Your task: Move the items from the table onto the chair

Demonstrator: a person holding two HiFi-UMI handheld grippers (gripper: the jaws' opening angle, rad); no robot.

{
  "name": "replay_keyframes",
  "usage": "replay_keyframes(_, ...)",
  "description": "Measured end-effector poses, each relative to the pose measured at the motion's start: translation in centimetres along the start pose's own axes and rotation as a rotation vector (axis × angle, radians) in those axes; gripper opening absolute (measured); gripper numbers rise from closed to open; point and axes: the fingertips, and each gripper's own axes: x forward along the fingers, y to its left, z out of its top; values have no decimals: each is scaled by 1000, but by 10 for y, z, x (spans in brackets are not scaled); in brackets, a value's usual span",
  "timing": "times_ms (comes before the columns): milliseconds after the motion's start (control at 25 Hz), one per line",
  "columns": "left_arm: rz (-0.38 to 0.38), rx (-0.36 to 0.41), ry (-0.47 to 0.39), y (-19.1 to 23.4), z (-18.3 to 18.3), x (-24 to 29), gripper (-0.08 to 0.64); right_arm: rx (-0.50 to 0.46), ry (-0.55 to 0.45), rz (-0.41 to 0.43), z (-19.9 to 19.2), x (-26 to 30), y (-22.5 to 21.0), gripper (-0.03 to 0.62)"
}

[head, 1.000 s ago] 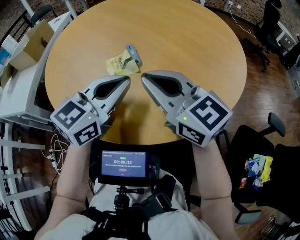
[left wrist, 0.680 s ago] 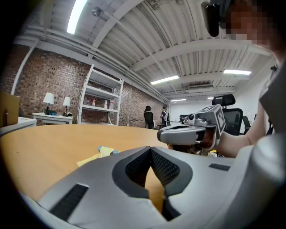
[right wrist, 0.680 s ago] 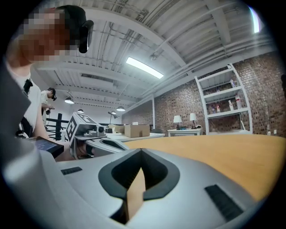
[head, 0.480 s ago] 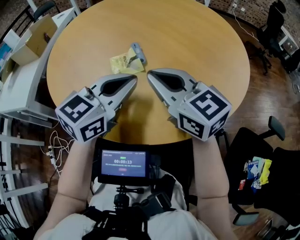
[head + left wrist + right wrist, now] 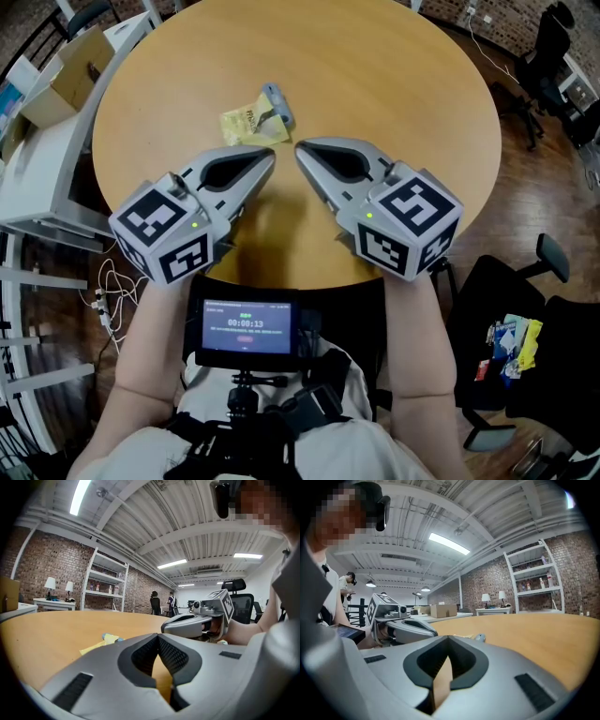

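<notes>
Gripper jaws were found pressed together and empty on both sides: the left gripper [image 5: 269, 159] and the right gripper [image 5: 300, 150] were held low over the near part of the round, light-wooden table [image 5: 403, 103], their tips close to each other; the task's thing, a flat yellow foil sachet [image 5: 248, 127] with a small blue-grey packet [image 5: 275, 99] touching its far corner, was seen lying on the table just beyond those tips; the black office chair [image 5: 562, 319], well apart at the right, was already loaded with several bright wrappers [image 5: 514, 339]; the sachet was judged light, thin, soft and somewhat slippery, not fragile, and likely to slide under a push; a hold was judged best taken at a lifted edge or corner, across its thickness; dark print on the sachet was noticed but could not be read, and no brand could be made out; green timer digits on the chest-mounted screen [image 5: 246, 326] were too small to be trusted; only black-and-white square markers were borne by the grippers' cubes.
</notes>
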Motion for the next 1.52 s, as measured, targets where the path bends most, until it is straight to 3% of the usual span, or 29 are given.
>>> replay_keyframes(280,14,-3,-4,-4,-1,2,6,6,6,13,-1,-4,-1,5)
replay_keyframes(440,-21,10,5,-2,0,10,7,24,-1,-24,-1,-5,-7,6)
replay_keyframes(560,-18,5,-7,3,0,6,6,6,12,-4,1,4,-5,10)
replay_keyframes(680,-25,8,-9,4,-2,0,7,-141,62,-10,2,13,-4,24)
replay_keyframes(760,-25,9,-11,7,-3,-8,7,-264,132,2,0,22,-5,93)
replay_keyframes(840,-11,6,-14,15,-3,-18,8,-308,202,43,-3,36,-8,143)
replay_keyframes(1080,22,6,-18,34,-6,-36,8,-299,371,66,-20,76,-39,143)
replay_keyframes(1360,12,-3,-10,31,-5,-39,8,-400,500,99,-38,96,-43,141)
replay_keyframes(1480,7,-22,9,28,-3,-39,8,-481,522,85,-39,93,-42,69)
replay_keyframes(1520,8,-23,9,28,-3,-39,8,-489,513,86,-37,93,-40,18)
